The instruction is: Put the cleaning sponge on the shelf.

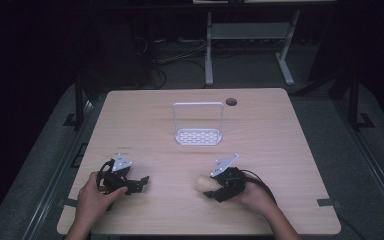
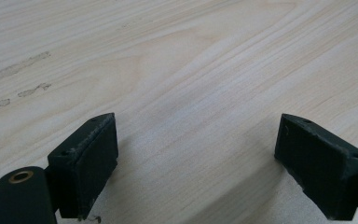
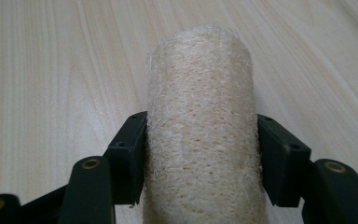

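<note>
Loofah [image 3: 200, 130] lies on the wooden surface [image 1: 280, 145] near its front edge, right gripper [image 3: 200, 158] fingers [image 3: 130, 154] pressing both its sides. Left gripper [image 2: 200, 163] rests apart, fingers wide over bare wood.

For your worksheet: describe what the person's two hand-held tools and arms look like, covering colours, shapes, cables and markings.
Both are black. The left tool and right tool each carry a grey three-cornered plate on top and trail a black cable. Each has two blocky black pads, worn at the edges, on arms with brass-ringed holes. The forearms are bare, with no sleeves in sight.
</note>
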